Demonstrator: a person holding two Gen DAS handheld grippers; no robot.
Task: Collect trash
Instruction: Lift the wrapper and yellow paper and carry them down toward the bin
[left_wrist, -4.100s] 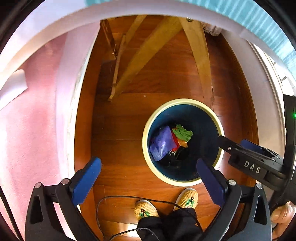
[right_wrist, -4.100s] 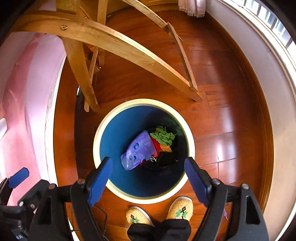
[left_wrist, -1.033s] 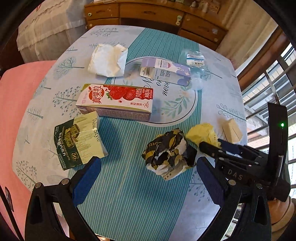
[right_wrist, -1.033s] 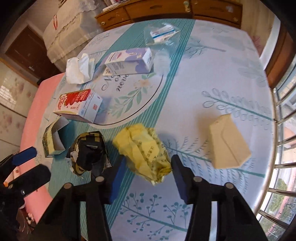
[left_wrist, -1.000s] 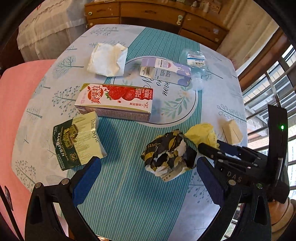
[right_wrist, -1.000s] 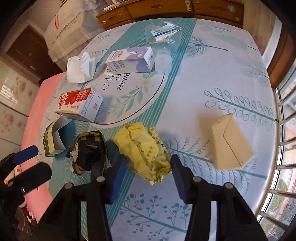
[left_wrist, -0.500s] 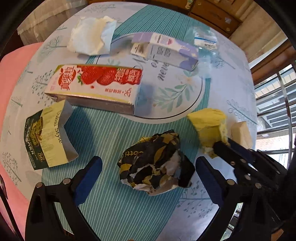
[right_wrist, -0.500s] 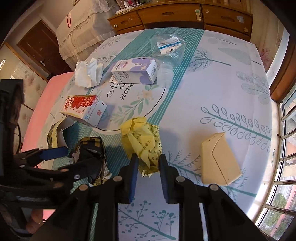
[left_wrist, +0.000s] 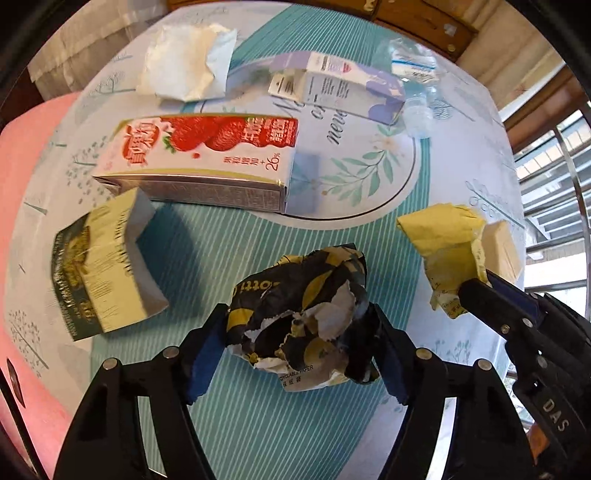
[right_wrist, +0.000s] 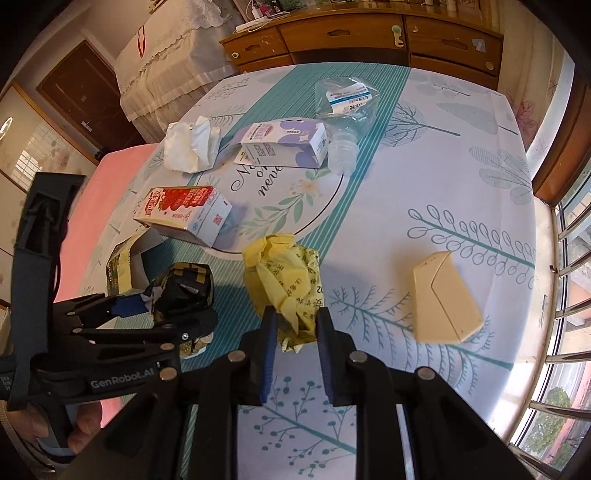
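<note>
My left gripper (left_wrist: 295, 332) is shut on a crumpled black-and-yellow wrapper (left_wrist: 303, 314) on the table; it also shows in the right wrist view (right_wrist: 184, 288). My right gripper (right_wrist: 293, 326) is shut on a crumpled yellow paper (right_wrist: 284, 280), lifted a little off the cloth; the paper also shows in the left wrist view (left_wrist: 443, 240). More trash lies on the table: a strawberry milk carton (left_wrist: 207, 162), an open green-and-cream box (left_wrist: 99, 266), a purple-white carton (left_wrist: 347, 88), a white crumpled tissue (left_wrist: 184, 62), a crushed clear plastic bottle (right_wrist: 343, 107) and a beige paper wedge (right_wrist: 443, 299).
The round table wears a white-and-teal leaf-print cloth (right_wrist: 424, 177). A pink surface (left_wrist: 22, 166) lies to the left, a wooden dresser (right_wrist: 369, 37) behind, and window bars (right_wrist: 569, 258) to the right.
Both grippers have closed: the left one moved in and shut on the black-and-yellow wrapper, the right one tightened on the yellow paper and raised it slightly.
</note>
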